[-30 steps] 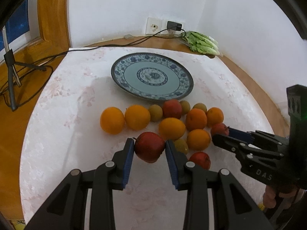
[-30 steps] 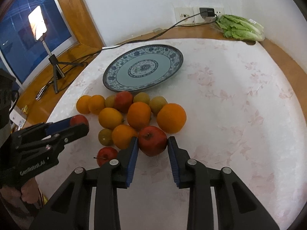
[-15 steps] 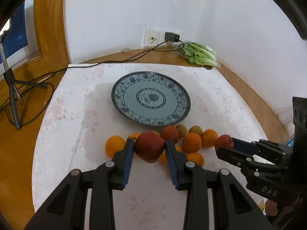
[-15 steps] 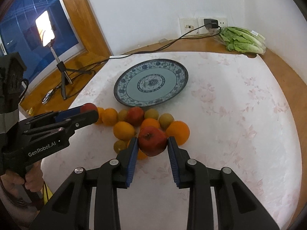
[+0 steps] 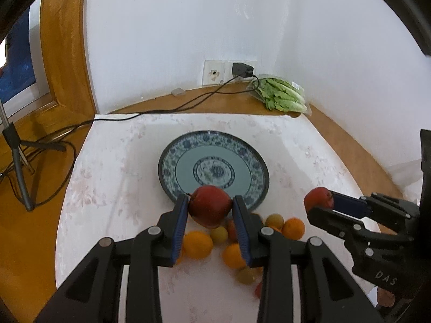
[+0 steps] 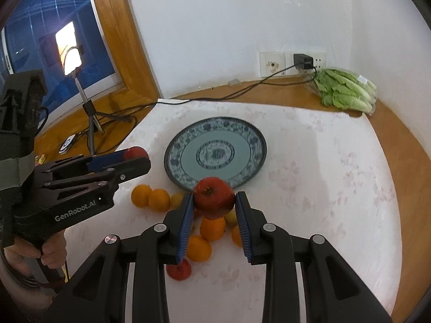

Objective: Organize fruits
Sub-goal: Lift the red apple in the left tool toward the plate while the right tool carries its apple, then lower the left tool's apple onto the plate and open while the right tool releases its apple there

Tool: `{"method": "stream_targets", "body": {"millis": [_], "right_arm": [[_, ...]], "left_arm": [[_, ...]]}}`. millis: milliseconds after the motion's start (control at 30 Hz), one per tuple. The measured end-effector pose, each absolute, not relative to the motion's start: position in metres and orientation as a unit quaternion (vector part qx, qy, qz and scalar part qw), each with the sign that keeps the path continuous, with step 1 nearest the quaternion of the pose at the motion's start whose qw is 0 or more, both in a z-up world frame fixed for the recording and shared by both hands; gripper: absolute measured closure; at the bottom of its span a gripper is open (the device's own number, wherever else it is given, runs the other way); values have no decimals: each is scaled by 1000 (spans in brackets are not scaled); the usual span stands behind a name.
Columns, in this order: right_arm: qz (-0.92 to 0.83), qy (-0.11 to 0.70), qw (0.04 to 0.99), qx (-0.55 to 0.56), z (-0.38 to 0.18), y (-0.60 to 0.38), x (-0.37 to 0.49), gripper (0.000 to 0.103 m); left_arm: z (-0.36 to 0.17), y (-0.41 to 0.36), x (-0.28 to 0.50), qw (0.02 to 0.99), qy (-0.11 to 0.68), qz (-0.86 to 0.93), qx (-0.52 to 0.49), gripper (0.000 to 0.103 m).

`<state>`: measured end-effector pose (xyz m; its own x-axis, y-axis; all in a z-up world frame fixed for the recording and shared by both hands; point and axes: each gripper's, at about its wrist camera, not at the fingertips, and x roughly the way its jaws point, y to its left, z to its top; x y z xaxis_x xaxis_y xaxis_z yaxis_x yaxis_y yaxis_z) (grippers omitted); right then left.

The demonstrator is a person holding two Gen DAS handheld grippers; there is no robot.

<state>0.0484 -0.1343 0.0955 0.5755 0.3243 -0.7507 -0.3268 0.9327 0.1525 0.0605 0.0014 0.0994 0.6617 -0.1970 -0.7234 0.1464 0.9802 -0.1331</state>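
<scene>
- Left wrist view: the left gripper (image 5: 210, 211) fills the lower centre of the frame, its blue-padded jaws closed on a red apple (image 5: 209, 206) held in the air.
- Behind that apple, at the centre of the frame, a blue-and-white plate (image 5: 167, 173) lies on the white cloth-covered counter (image 5: 107, 188).
- Below and to the right of the held apple, a loose fruit pile (image 5: 198, 245) of oranges and small yellow-green fruits rests on the counter, partly hidden by the jaws.
- At the right edge, the right gripper (image 5: 320, 206) reaches in, its jaws clamped on a second red apple (image 5: 317, 197), also off the counter.
- A bag of lettuce (image 5: 281, 97) sits at the upper right, near a wall socket (image 5: 214, 73) with a black cable.
- Right wrist view: the right gripper (image 6: 214, 211) occupies the lower centre, jaws gripping the second red apple (image 6: 214, 197) above the fruit pile (image 6: 159, 200).
- The plate (image 6: 172, 150) lies just beyond it at the centre of the frame, on the counter (image 6: 323, 188).
- 1 more red apple, a loose one (image 6: 179, 269), lies on the counter at the lower centre, beside the left jaw.
- At the left of the frame, the left gripper (image 6: 138, 157) holds the red apple (image 6: 134, 152), mostly hidden between its jaws.
- The lettuce (image 6: 347, 94) is at the upper right, and a tripod light (image 6: 70, 48) stands at the upper left.
</scene>
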Motion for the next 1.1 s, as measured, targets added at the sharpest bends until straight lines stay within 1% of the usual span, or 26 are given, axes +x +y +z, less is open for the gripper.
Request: {"method": "stream_targets", "body": {"millis": [267,733,1100], "right_arm": [[182,421,888,-1,97,-130,75,71],[177,441,880,3,68,-126,130,71],[169,463,870,14,41,-126,160,71]], "left_arm": [[101,-1,85,914,395,-94,-23,68],[62,3,138,900,425,-81,-47,68],[40,0,165,892,443,-73,-43,68]]}}
